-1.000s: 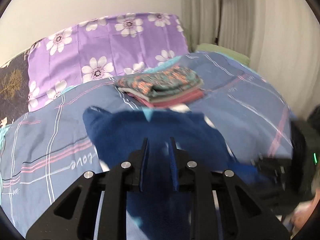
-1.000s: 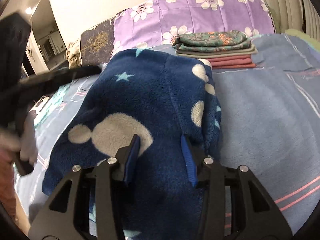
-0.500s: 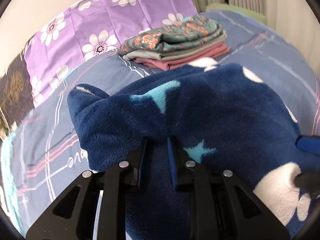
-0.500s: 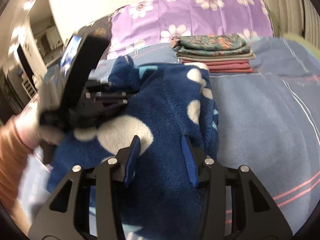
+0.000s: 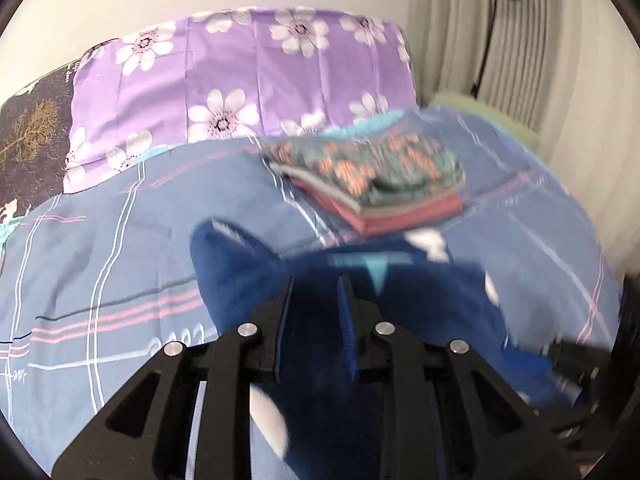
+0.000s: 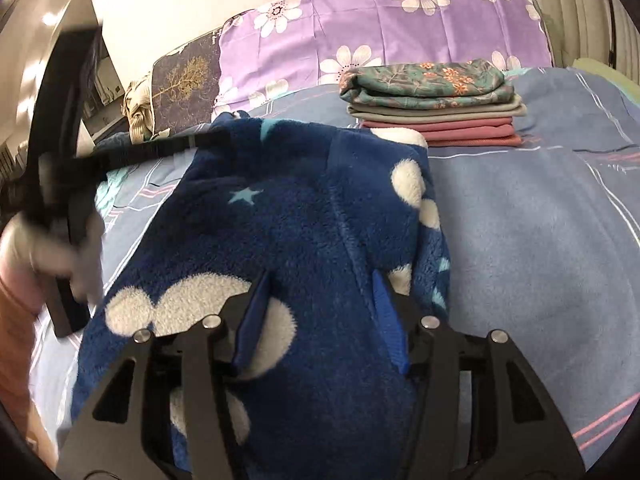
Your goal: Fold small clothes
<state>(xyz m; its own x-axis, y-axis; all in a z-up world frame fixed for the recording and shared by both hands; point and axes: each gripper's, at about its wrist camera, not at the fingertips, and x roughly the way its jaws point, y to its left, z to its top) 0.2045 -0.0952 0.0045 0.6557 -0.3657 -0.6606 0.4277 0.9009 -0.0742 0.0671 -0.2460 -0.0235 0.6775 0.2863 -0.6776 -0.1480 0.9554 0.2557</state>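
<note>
Right now the navy fleece garment (image 6: 304, 216) lies spread on the blue checked bedsheet (image 6: 532, 248), its far edge just short of the stack of folded clothes (image 6: 434, 106) near the purple flowered pillow (image 6: 384, 20). The right gripper (image 6: 320, 308) sits low over the garment's near part, jaws parted and just having widened; fleece lies between the blue pads without being pinched. The left gripper (image 5: 314, 312) has its jaws narrow, with dark fleece between them (whether the pads actually press on it I cannot tell, the view being blurred). In the right wrist view that left gripper reaches in from the left, tips at the garment's far-left corner, a person's hand (image 6: 60, 248) behind it. To the right of the garment's folded right edge the sheet is bare and flat as far as the stack. Left of the garment, a strip of sheet shows.
</note>
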